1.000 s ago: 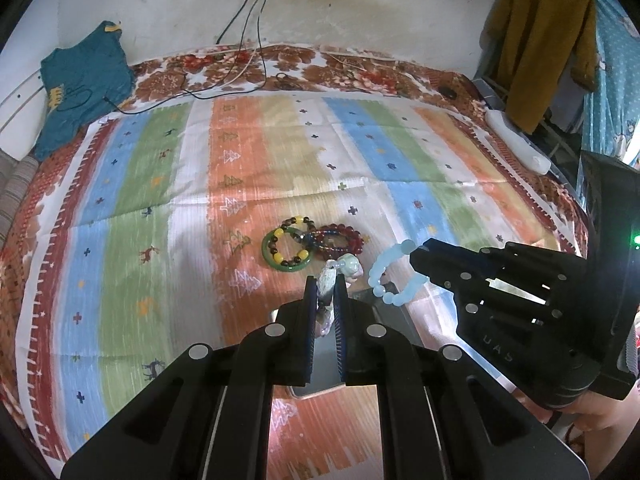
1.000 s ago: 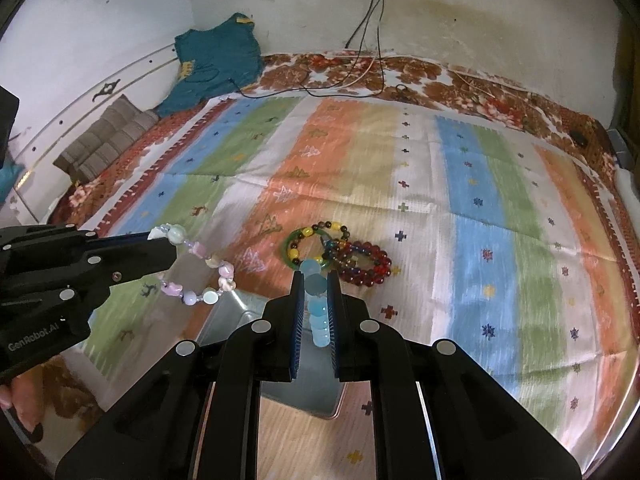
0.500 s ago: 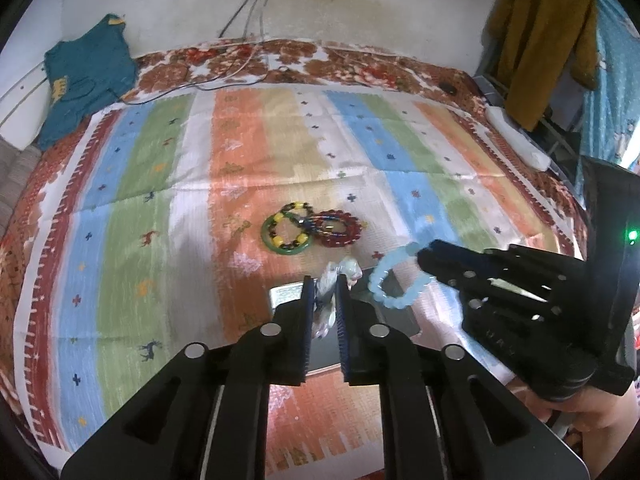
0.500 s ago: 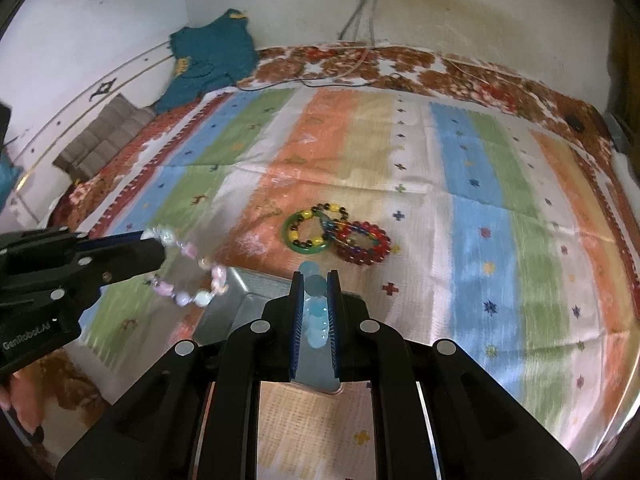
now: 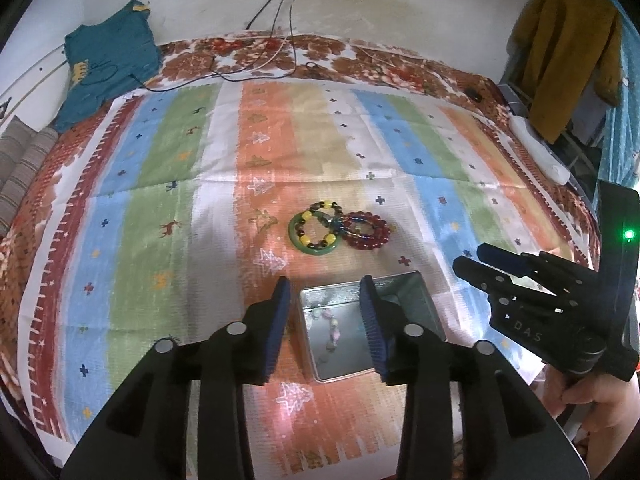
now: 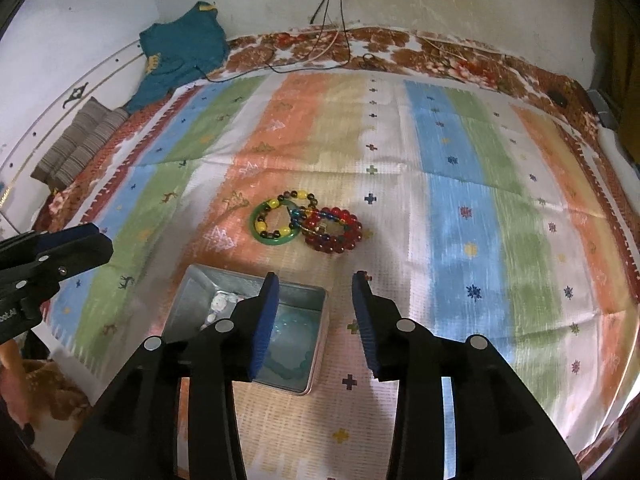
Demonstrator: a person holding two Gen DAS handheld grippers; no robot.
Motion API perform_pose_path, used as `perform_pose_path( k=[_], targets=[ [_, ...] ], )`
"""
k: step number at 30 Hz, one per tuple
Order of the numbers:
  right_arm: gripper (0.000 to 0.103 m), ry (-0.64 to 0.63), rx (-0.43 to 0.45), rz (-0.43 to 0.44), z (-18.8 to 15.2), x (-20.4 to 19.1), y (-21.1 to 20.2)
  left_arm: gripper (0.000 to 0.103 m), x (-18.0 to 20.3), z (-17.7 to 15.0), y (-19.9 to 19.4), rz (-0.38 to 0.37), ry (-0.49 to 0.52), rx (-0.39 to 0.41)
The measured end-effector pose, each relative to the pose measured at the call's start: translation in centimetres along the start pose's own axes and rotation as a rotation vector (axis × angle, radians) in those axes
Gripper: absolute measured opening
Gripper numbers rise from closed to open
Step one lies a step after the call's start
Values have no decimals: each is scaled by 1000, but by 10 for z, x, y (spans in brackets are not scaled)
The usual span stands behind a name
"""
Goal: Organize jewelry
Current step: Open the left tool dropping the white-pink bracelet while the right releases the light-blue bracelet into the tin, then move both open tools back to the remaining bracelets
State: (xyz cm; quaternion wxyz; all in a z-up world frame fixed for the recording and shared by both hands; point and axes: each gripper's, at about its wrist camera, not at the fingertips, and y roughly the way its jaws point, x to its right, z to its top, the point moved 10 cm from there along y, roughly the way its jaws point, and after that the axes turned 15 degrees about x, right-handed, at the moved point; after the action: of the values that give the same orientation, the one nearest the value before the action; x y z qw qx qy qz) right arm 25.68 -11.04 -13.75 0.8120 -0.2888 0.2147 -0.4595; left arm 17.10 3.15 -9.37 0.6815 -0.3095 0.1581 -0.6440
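A silver metal tin (image 5: pixel 416 300) (image 6: pixel 192 296) sits on the striped cloth just below both grippers. Inside it lie a pastel bead bracelet (image 5: pixel 333 330) (image 6: pixel 220 306) and a pale blue bead bracelet (image 6: pixel 290 344). My left gripper (image 5: pixel 325 292) hangs over the tin, its jaws opening with nothing gripped between them. My right gripper (image 6: pixel 314 290) hovers over the tin's right edge, jaws also opening and empty. Beyond the tin lie a green bangle (image 5: pixel 314 249) (image 6: pixel 274 240), a yellow-and-dark bead bracelet (image 5: pixel 318 224) (image 6: pixel 282 216) and a red bead bracelet (image 5: pixel 370 232) (image 6: pixel 336 232), touching one another.
The striped cloth (image 5: pixel 160 200) covers a floral bedspread. A teal garment (image 5: pixel 108 64) lies at the far left, cables (image 5: pixel 280 52) run along the back wall, and clothes (image 5: pixel 568 48) hang at the right. A hand (image 5: pixel 592 400) holds the right gripper.
Both grippers went from shut on their bracelets to open. The pastel bracelet and the pale blue bracelet dropped into the tin.
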Motion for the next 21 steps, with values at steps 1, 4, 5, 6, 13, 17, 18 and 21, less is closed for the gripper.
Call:
perform_pose_path(
  k=[1,4,5,6,13,17,18,21],
  targets=[
    [40,1,-2,-2,0,1,1,41,-1,0,1,4,0,-2],
    [42,0,-5,-6,0,3,2,48,-5,1,3,16,0,-3],
    [44,-1,-5,-7,0,3,3,50,-6,1,4,20,-2,-2],
    [45,-4,-7,-7,0,2,4,51,-8,1,5,25,-3,-3],
    [52,-7,-29,7,-3,-2,10,58,-19,5,16,55,-22,-11],
    [54,-1,-45,9,-4,-2,17,62,-16,10,21,50,-10,-2],
    [54,0,-50,8,-4,-2,19,62,-15,10,25,53,-5,-6],
    [57,1,-60,7,-4,-3,24,64,-17,10,33,65,6,-19]
  ],
)
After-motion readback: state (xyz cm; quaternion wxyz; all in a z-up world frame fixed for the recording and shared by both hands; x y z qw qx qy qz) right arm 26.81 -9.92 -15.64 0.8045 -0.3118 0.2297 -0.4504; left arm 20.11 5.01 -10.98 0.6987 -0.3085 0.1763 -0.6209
